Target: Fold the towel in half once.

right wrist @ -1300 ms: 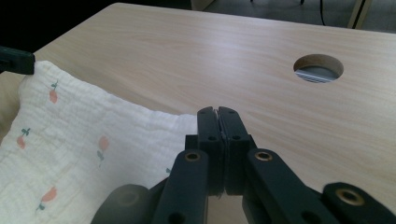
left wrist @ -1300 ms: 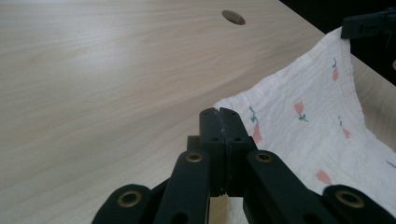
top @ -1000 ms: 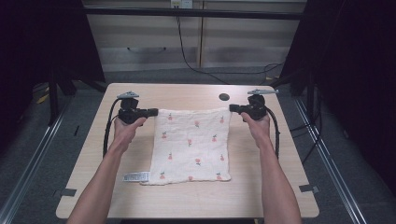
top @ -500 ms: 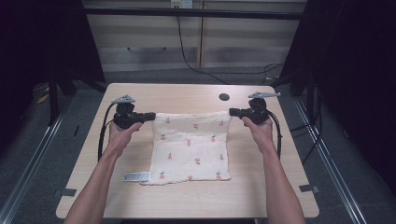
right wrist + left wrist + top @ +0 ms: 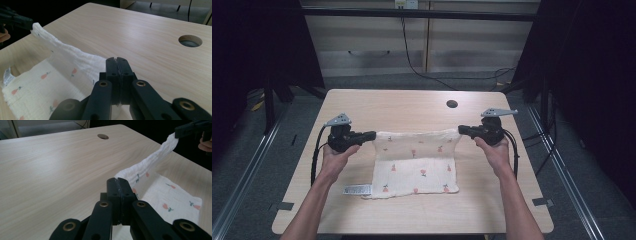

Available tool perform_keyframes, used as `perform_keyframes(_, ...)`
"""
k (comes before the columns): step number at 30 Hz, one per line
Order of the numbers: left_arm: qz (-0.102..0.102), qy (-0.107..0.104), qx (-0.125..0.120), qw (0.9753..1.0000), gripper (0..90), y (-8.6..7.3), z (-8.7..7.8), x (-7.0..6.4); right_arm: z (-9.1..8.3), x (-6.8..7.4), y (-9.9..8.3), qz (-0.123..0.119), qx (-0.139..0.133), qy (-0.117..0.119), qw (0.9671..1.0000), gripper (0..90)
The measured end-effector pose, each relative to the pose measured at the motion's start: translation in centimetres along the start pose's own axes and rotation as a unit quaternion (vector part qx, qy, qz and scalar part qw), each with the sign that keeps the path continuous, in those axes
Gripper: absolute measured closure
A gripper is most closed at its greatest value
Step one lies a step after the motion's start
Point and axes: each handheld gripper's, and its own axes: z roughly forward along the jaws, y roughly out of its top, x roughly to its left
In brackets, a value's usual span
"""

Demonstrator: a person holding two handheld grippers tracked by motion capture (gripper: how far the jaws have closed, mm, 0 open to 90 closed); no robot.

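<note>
White cloth hangs stretched between the left gripper and right gripper, each clamped on a far corner above the table.

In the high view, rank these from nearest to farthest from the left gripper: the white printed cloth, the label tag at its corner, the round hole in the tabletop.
From the left gripper:
1. White cloth with small red prints, a far corner pinched in its jaws.
2. White label tag, at the cloth's near left corner, toward the person.
3. Round dark hole in the wooden tabletop, far right.
</note>
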Motion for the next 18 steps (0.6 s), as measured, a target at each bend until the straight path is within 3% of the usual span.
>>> perform_keyframes(5,0.004,-0.007,-0.010,0.9999,89.6,-1.0,-1.2,-1.1,-0.7,1.1,-0.8,-0.006,0.002,0.010,0.9999,89.6)
perform_keyframes(11,0.024,-0.010,-0.015,0.9995,89.6,-1.1,-2.4,-2.4,-1.3,2.5,-1.2,-0.023,0.006,0.017,0.9996,89.5)
perform_keyframes(18,0.022,-0.011,-0.010,0.9996,89.6,-2.0,-2.8,-2.9,-1.8,3.2,-2.1,-0.025,0.009,0.021,0.9994,89.6)
